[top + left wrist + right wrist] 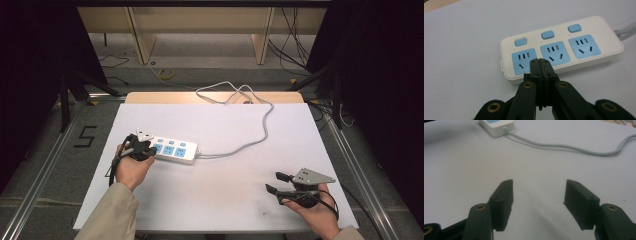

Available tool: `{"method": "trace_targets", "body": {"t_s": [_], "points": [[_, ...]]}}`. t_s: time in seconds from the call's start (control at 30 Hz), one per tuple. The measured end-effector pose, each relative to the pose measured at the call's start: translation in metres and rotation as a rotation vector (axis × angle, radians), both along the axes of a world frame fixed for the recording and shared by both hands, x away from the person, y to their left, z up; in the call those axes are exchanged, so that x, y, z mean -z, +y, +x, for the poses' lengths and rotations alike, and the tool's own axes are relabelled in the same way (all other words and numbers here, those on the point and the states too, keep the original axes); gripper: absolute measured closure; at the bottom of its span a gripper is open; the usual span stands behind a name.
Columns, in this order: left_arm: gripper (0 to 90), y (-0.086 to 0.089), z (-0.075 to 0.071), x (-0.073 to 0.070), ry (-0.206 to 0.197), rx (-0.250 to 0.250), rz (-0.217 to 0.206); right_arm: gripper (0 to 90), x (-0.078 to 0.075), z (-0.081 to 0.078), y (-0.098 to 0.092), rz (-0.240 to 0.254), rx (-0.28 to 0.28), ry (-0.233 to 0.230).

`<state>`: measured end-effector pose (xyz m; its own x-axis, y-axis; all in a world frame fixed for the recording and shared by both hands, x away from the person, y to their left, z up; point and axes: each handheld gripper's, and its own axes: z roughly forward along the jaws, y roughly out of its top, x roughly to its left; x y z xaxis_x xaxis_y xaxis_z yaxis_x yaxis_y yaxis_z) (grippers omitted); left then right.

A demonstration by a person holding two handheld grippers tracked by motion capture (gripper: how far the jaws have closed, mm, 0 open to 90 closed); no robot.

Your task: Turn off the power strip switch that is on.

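1. Power strip (172,149) lies on the left part of the white table (225,200), and your left gripper (540,65) is at its near end, jaws pressed together and holding nothing.
2. Your right gripper (274,182) is well apart from it, jaws wide apart and empty.
3. Left gripper view lets you see three blue sockets (552,53); the high view shows the grey cable (260,131) running to the far edge.

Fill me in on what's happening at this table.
A person works at a white table with a tool in each hand. The left tool, jaws shut with nothing between them, points at the near edge of a white power strip with blue sockets. The right tool rests open over bare table, away from the strip's grey cord.
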<state>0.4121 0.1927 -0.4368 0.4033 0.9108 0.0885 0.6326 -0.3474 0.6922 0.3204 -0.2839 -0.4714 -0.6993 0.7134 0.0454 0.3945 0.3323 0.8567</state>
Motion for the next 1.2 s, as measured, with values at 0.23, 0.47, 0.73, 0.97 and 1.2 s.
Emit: {"method": "trace_targets", "body": {"t_s": [0.23, 0.47, 0.73, 0.97, 1.2], "points": [[89.6, -0.001, 0.004, 0.001, 0.006, -0.001, 0.003, 41.0, -0.001, 0.0, 0.0, 0.002, 0.003, -0.007], [89.6, -0.001, 0.006, -0.003, 0.007, -0.001, 0.007, 40.9, 0.0, 0.0, 0.0, -0.001, 0.004, -0.006], [89.6, 0.0, 0.01, -0.009, 0.009, -0.002, 0.011, 40.9, 0.0, 0.0, 0.0, 0.001, 0.003, -0.006], [89.6, 0.0, 0.011, -0.014, 0.005, 0.0, 0.015, 40.9, 0.0, 0.0, 0.0, 0.0, 0.003, -0.004], [89.6, 0.001, 0.013, -0.013, 0.012, -0.007, 0.006, 40.8, 0.0, 0.0, 0.0, 0.0, 0.002, -0.004]]}}
